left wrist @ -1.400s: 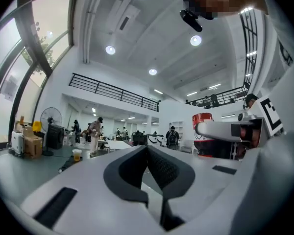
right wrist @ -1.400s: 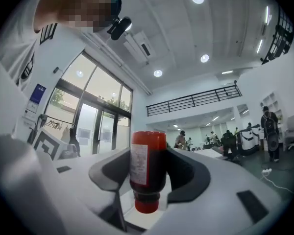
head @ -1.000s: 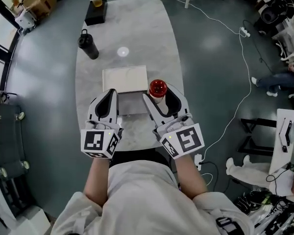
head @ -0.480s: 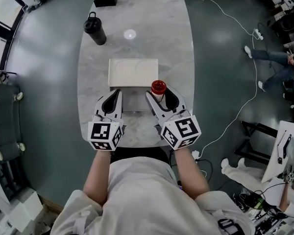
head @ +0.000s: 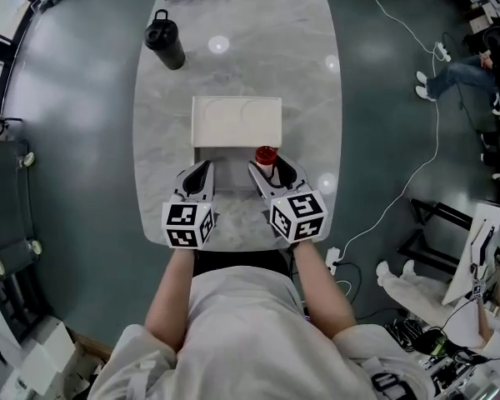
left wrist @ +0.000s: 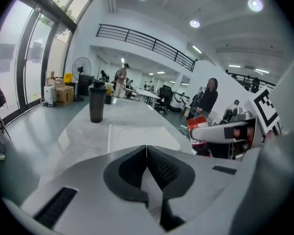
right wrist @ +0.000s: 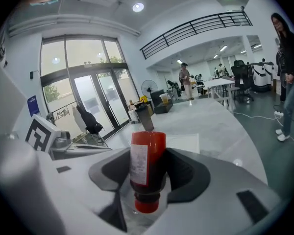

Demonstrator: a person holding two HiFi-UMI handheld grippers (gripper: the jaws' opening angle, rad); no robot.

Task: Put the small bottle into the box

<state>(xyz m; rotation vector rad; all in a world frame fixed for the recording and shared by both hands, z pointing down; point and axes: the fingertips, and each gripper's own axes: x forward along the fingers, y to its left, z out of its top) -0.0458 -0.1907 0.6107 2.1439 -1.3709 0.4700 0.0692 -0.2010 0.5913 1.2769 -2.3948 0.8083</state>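
Right claw (head: pixel 267 166) grips the small bottle (right wrist: pixel 147 163), its two jaws shut on the red body at either side of the white label. The bottle's long axis runs with the jaws, capped neck at the claw's near end and flat end towards the tips. The white box (head: pixel 236 122) lies on the counter (head: pixel 233 65) just ahead of those tips and a little to their left, so the carry looks short and forward. Nothing shows inside the box. A grey flat panel (head: pixel 225 173) meets its near edge between the two claws; whether it belongs to the box cannot be told. Left claw (left wrist: pixel 146 148) hangs level with the right one, jaws together on nothing. A lidded black tumbler (head: pixel 167 42) stands well beyond the left claw, contents hidden.
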